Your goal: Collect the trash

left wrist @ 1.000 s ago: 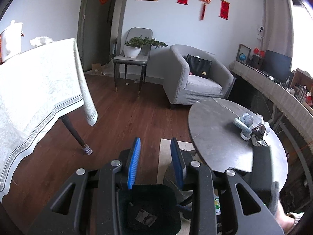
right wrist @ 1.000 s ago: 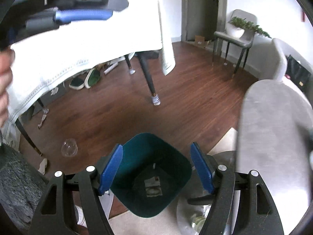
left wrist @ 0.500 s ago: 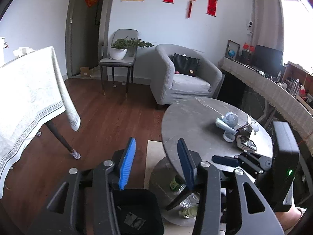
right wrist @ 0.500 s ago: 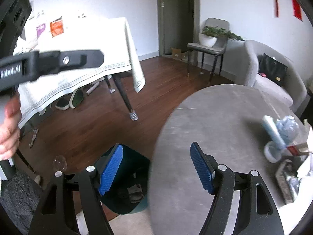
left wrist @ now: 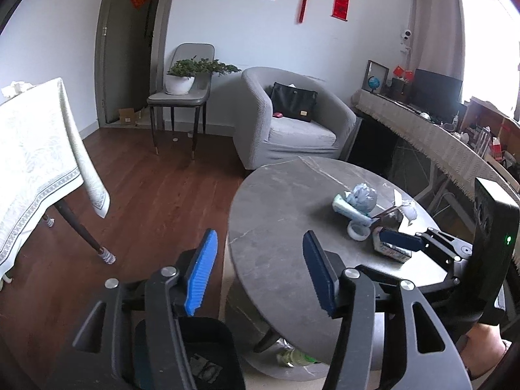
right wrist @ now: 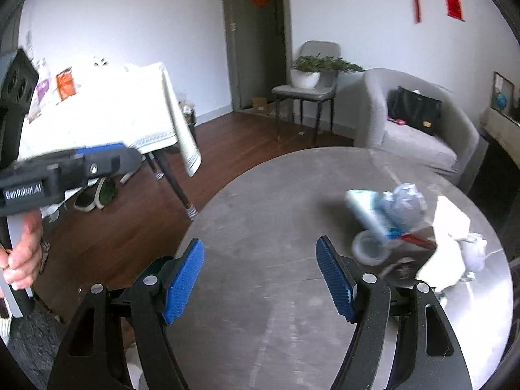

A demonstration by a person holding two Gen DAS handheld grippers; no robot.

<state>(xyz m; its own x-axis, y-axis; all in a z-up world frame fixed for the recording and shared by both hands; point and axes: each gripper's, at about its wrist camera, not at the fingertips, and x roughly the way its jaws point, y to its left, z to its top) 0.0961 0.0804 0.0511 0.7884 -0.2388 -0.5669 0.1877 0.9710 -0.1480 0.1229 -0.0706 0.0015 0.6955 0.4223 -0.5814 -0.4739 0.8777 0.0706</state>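
Both pairs of tongs are released and carry nothing. The left tongs (left wrist: 260,273) hang over the near edge of the round grey desk (left wrist: 276,214), with their blue pads spread wide; below them, on the floor beside the desk, stands the dark bin (left wrist: 208,351) with scraps of paper at its bottom. The right tongs (right wrist: 260,279) hover above the bare middle of the desk (right wrist: 260,214), pads likewise apart. The trash lies in a loose cluster toward the far right part of the desk: a pale blue tube (left wrist: 349,209) lying on its side, a crumpled bluish wad (left wrist: 364,195) touching it, a roll of clear tape (left wrist: 357,230) just beside the tube, a dark carton (right wrist: 411,253) and crumpled white paper (right wrist: 455,247) next to it. In the left view the right tongs' blue pad (left wrist: 399,240) reaches in near the carton. A grey armchair (left wrist: 292,123) stands beyond the desk.
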